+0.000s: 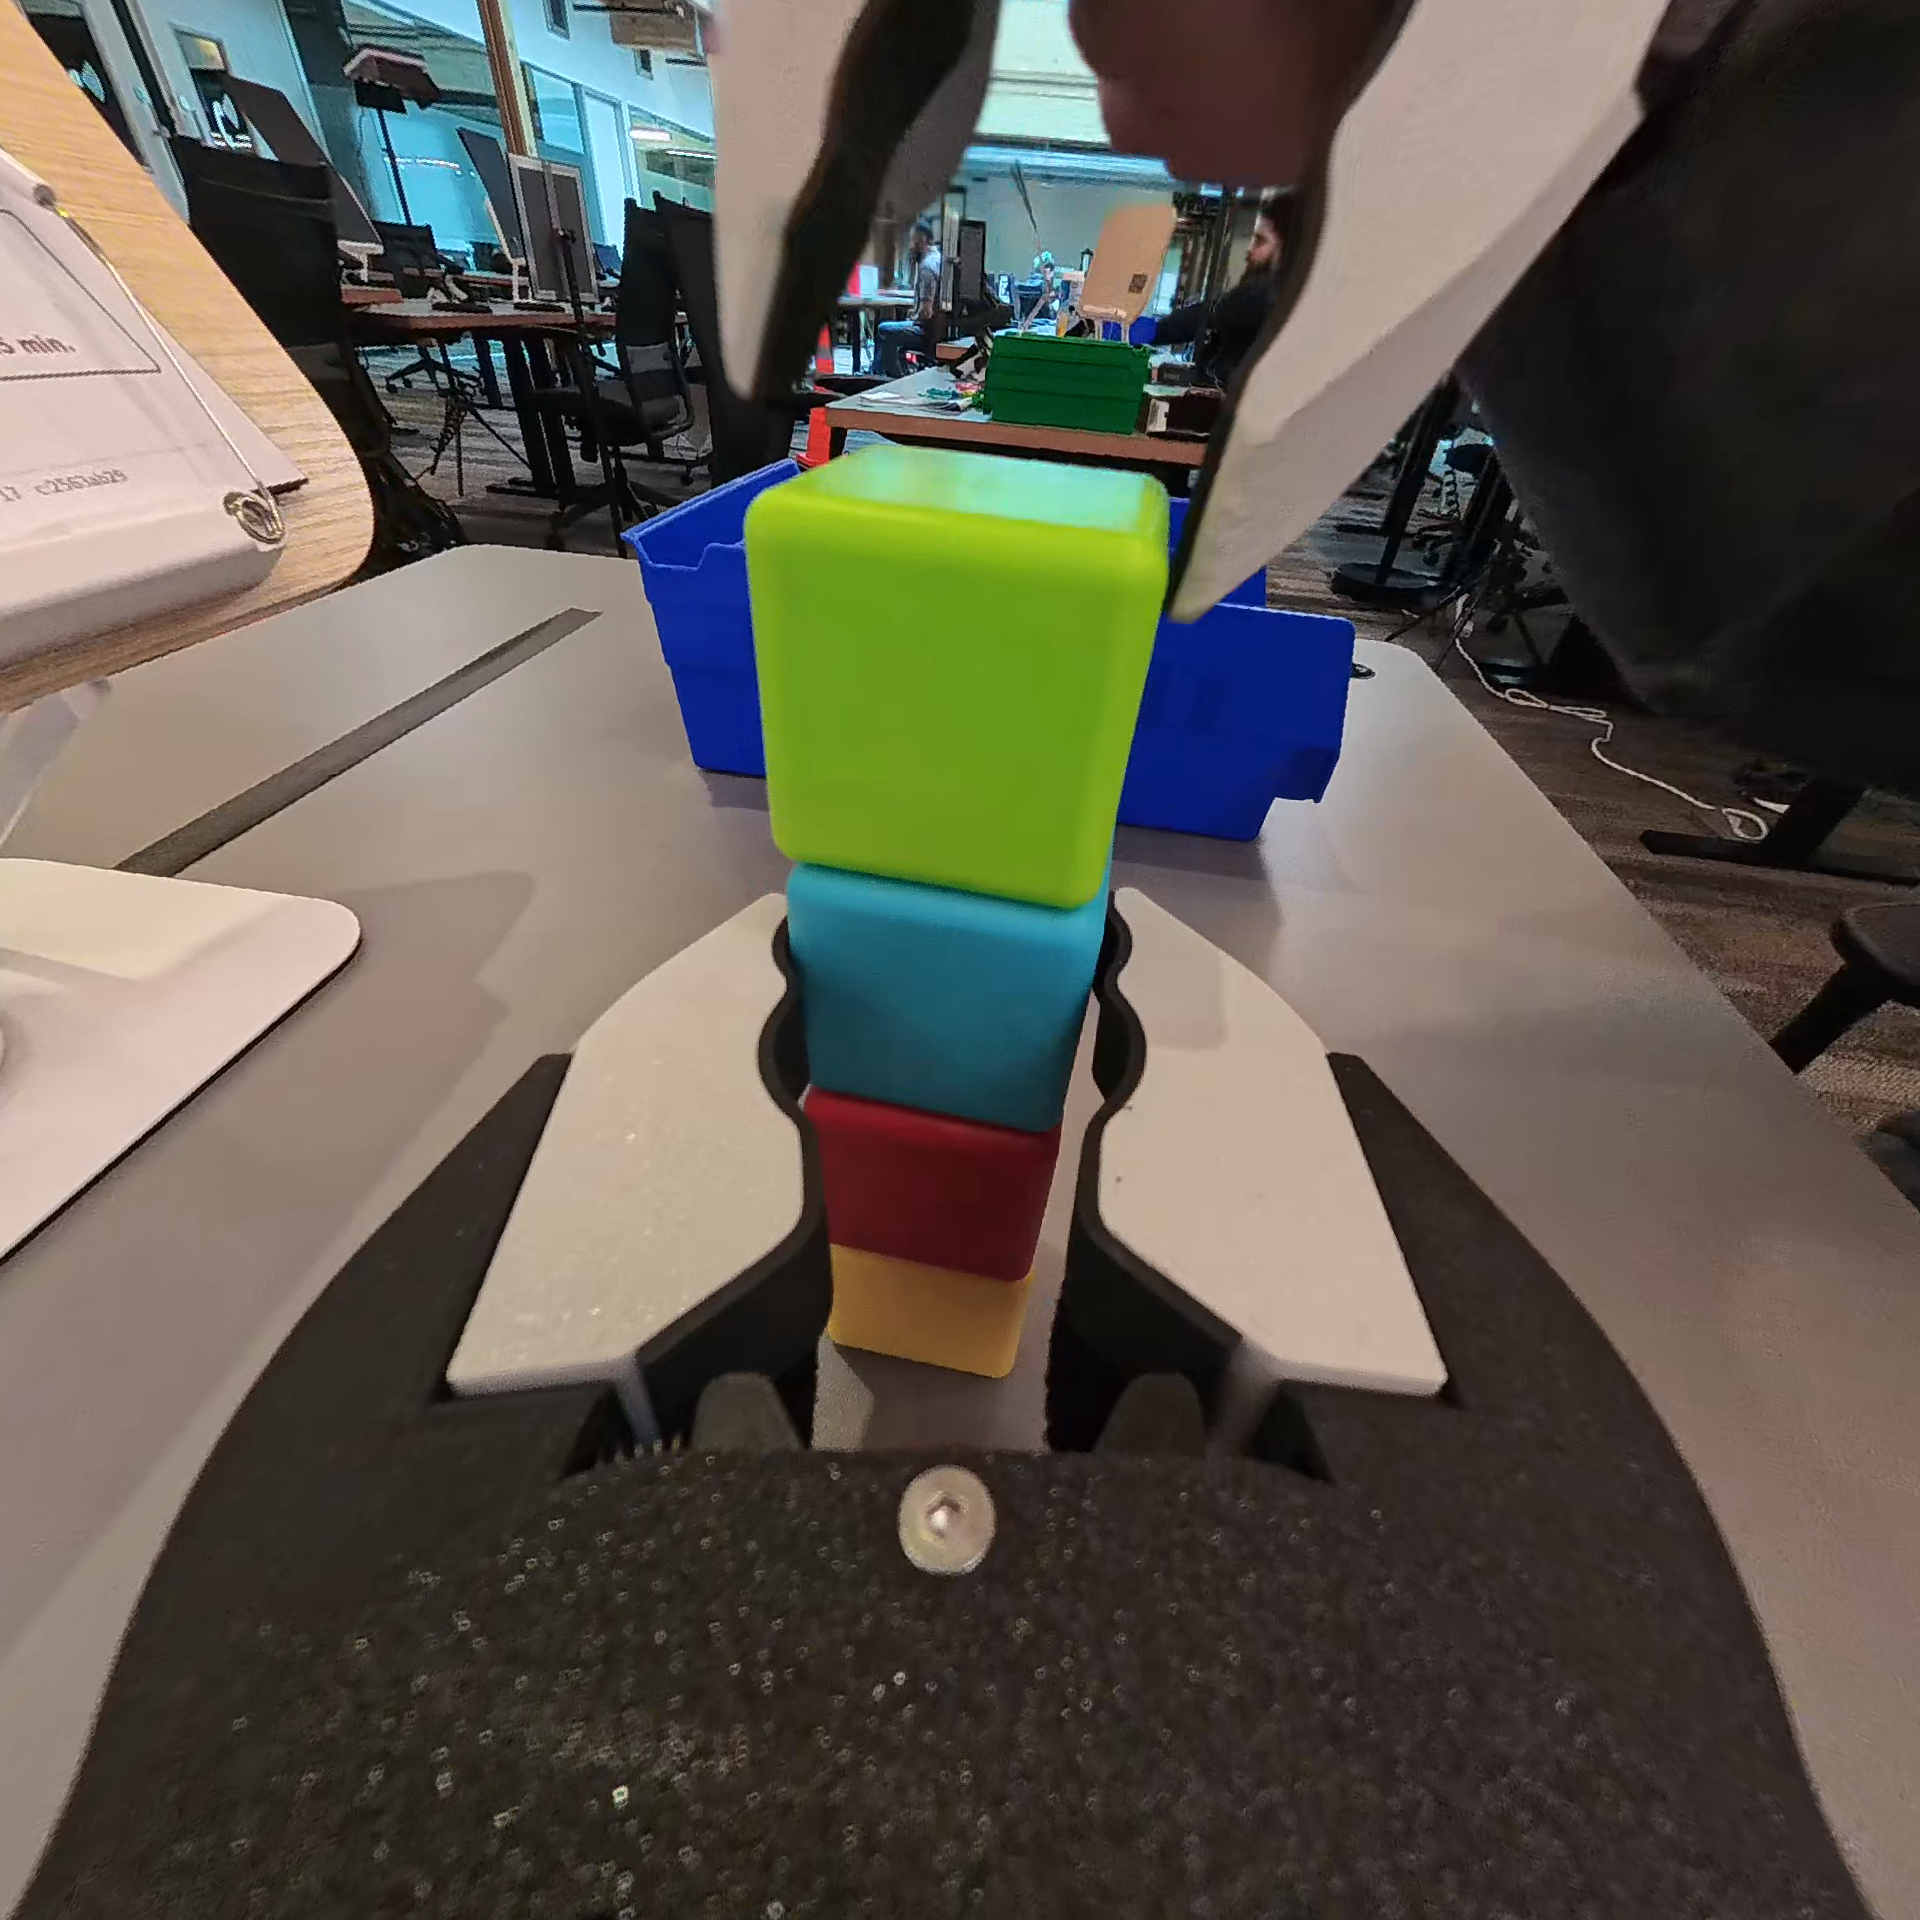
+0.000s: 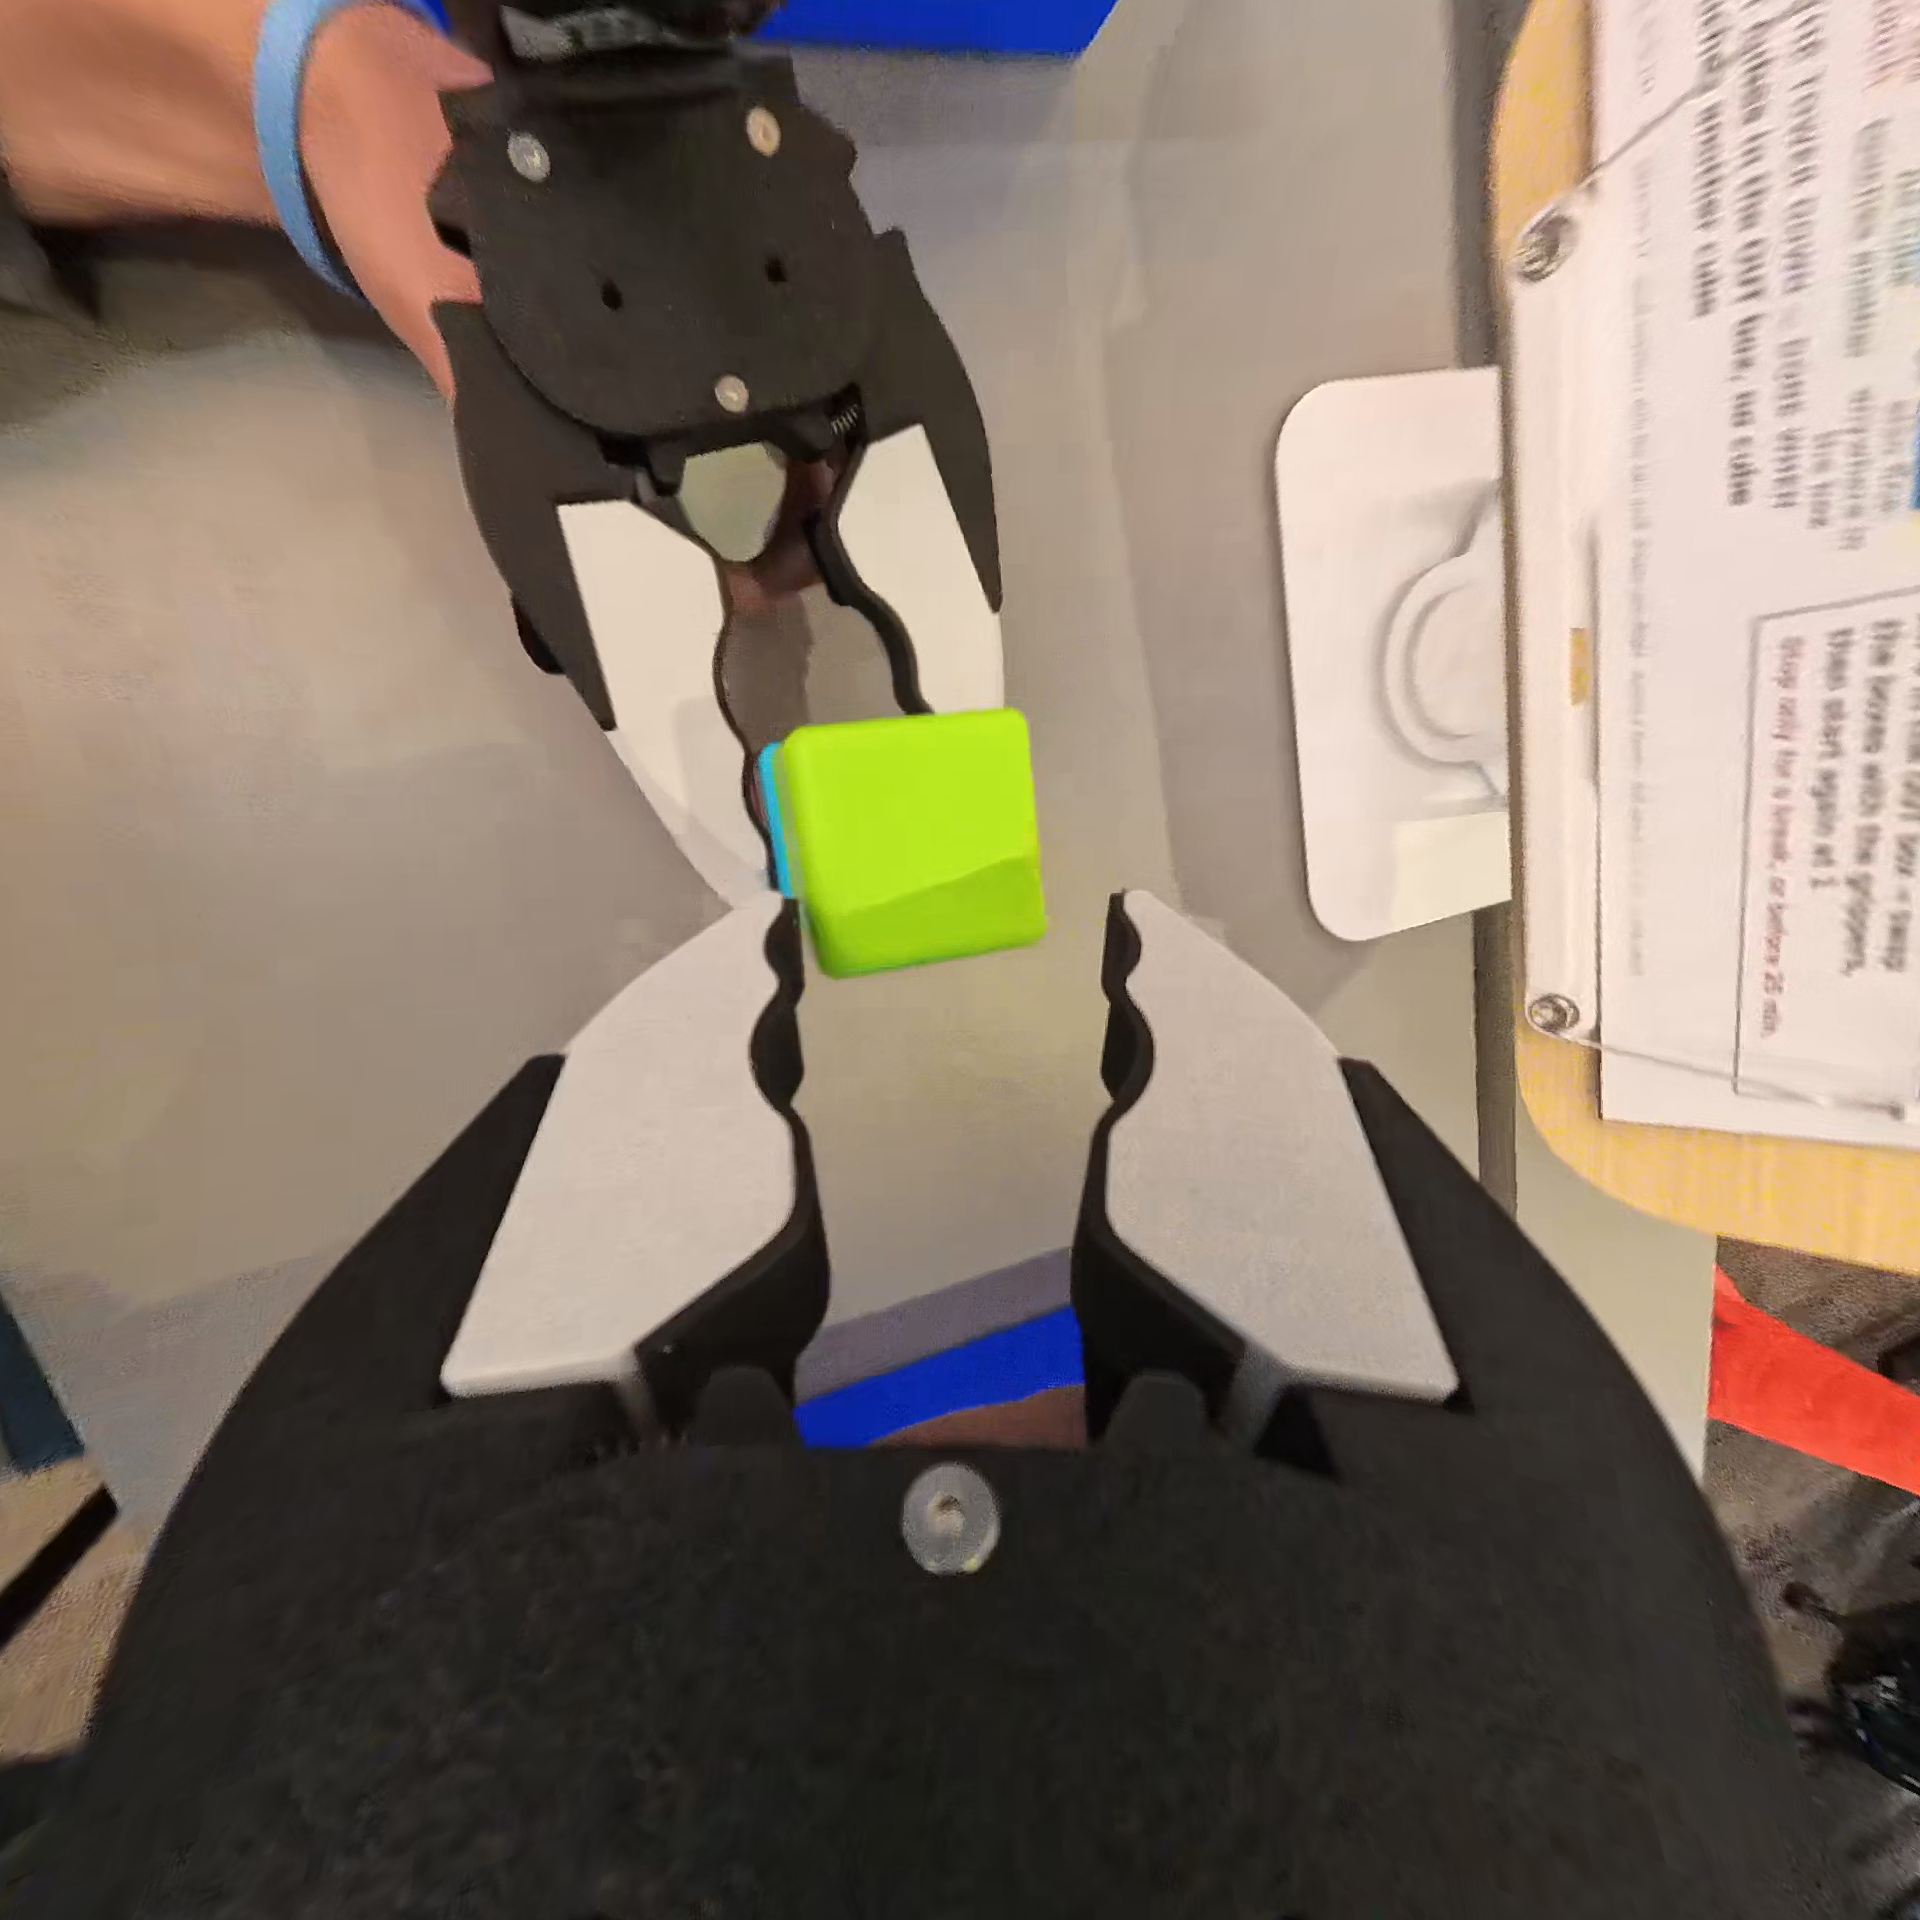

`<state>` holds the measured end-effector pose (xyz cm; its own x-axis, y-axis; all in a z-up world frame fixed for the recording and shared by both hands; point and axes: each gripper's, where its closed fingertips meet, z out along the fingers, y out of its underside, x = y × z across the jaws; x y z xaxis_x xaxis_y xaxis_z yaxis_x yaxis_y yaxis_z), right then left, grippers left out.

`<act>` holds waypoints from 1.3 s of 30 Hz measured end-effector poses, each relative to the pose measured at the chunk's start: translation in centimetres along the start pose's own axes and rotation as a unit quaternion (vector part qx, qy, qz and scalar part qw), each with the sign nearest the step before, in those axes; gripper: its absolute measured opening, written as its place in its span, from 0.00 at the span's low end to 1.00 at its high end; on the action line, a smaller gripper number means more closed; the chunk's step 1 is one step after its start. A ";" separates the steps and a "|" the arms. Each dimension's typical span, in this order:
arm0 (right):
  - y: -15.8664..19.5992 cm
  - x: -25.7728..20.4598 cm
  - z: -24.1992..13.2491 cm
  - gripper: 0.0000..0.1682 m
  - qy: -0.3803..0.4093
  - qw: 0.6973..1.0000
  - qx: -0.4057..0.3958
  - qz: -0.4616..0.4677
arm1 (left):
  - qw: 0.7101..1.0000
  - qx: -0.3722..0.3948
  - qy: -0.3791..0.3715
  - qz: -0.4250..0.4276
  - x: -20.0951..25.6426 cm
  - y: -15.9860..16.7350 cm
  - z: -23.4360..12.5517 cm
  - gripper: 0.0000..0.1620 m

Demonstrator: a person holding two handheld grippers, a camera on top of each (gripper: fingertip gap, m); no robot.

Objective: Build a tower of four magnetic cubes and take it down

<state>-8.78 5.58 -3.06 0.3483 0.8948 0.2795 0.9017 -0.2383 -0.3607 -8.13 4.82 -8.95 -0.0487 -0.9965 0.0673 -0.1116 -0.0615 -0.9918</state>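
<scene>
Tower: four smooth, round-edged cubes stacked on the matte grey surface (image 1: 416, 831) — green cube (image 1: 951, 686), blue cube (image 1: 940, 1008), red cube (image 1: 930, 1184), yellow cube (image 1: 925, 1311).
Left tongs (image 1: 945, 987): clamped on the blue cube.
Right tongs (image 2: 945, 935): apart, above the green cube.

The left gripper (image 1: 945, 997) reaches level toward 12 o'clock, its jaws apparently pressed against the blue cube (image 1: 940, 1013), though contact is hard to confirm. The right gripper (image 2: 951, 935) points straight down from above, jaws parted and empty. A hand (image 2: 364, 187) at 11 o'clock holds the left gripper.
</scene>
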 end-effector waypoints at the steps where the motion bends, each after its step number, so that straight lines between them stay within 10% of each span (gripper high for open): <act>1: -0.2 0.0 0.3 0.33 -0.012 1.000 -0.013 -0.006 | 1.000 0.000 0.000 0.000 0.0 0.0 0.0 0.32; 15: 0.3 -0.9 2.7 0.30 -0.056 0.996 -0.064 -0.033 | 1.000 0.000 0.003 0.000 0.0 0.0 0.2 0.32; 24: -0.1 3.2 -7.7 0.30 0.034 0.999 0.026 0.004 | 1.000 -0.001 0.004 0.001 0.0 0.0 0.1 0.32; 32: 11.6 4.6 -14.9 0.30 0.117 0.988 -0.014 0.101 | 1.000 -0.002 0.001 0.002 0.0 0.0 0.1 0.32; 39: 24.2 0.6 -8.0 0.30 0.051 0.969 -0.048 0.237 | 1.000 -0.002 0.002 0.001 0.0 0.1 0.1 0.32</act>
<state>15.32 -2.67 -4.54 0.7477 0.6359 0.1913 0.6527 -0.6508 -0.3878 -8.00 4.79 -9.03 -0.0521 -0.9965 0.0652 -0.1156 -0.0588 -0.9915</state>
